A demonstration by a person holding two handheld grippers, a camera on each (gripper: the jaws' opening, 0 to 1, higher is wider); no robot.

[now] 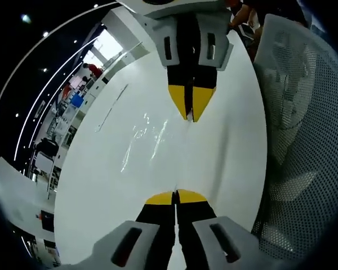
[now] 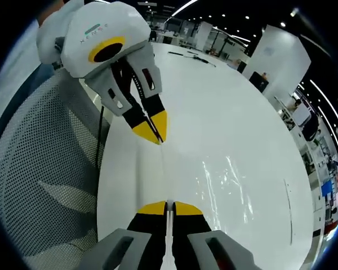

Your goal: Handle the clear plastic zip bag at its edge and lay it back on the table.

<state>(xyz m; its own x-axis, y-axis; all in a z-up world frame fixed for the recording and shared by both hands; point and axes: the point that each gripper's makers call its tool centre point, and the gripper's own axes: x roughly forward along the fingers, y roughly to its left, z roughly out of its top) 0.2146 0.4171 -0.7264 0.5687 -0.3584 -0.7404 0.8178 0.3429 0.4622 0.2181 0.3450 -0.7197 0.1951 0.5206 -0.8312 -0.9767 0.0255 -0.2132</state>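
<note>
The bag (image 1: 158, 140) lies on the table (image 1: 101, 185) beside the chair (image 1: 304, 140).

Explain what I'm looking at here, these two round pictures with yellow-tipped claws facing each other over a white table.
These are two handheld grippers, one in each of a person's hands, each carrying a fisheye camera that looks along its own jaws. In the left gripper view, the left gripper rises from the bottom and the right gripper faces it from the top. The right gripper view is the reverse: its own gripper at the bottom, the left one opposite. Both pairs of jaws are shut on opposite edges of a clear plastic zip bag, which glints over the white table. Whether it rests on the table is unclear. A mesh chair stands beside the table.
</note>
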